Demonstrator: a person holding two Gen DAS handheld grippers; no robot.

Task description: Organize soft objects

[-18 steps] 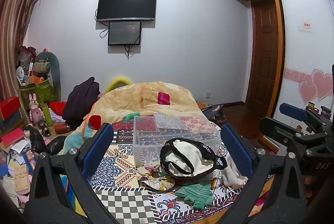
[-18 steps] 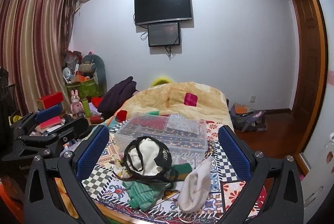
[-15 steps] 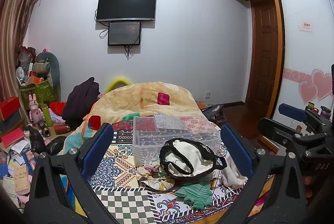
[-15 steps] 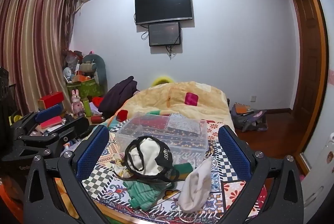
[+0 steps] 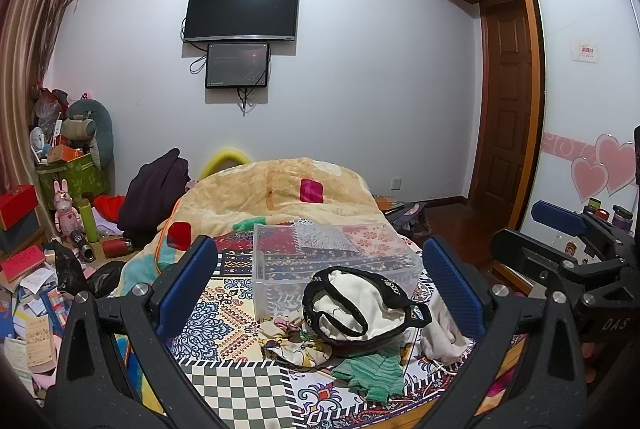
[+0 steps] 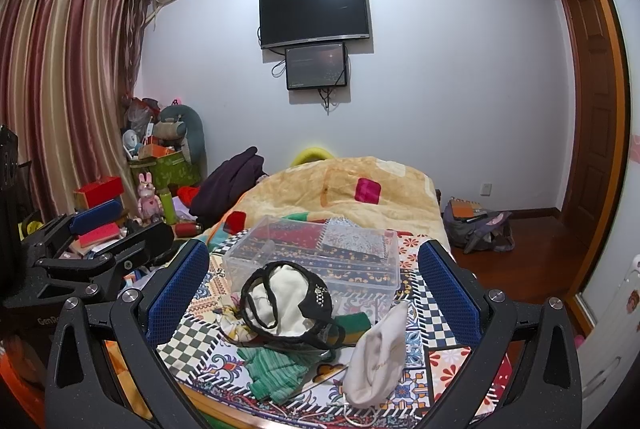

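Note:
A pile of soft items lies on the patterned bedspread (image 5: 224, 313) near the bed's front edge: a cream cloth with black trim (image 5: 356, 305) (image 6: 286, 299), a green knit piece (image 5: 372, 373) (image 6: 276, 369), a floral cloth (image 5: 284, 337) and a white pouch (image 6: 380, 345) (image 5: 444, 329). Behind them stands an empty clear plastic box (image 5: 332, 261) (image 6: 316, 253). My left gripper (image 5: 320, 289) is open and empty, held above and in front of the pile. My right gripper (image 6: 312, 285) is open and empty, likewise before the pile. Each gripper shows at the edge of the other's view.
A yellow quilt (image 5: 280, 197) covers the bed's far half. Clutter of boxes, toys and bottles (image 5: 68, 221) fills the floor on the left. A bag (image 6: 480, 229) lies on the wooden floor at right, near the door (image 5: 508, 105).

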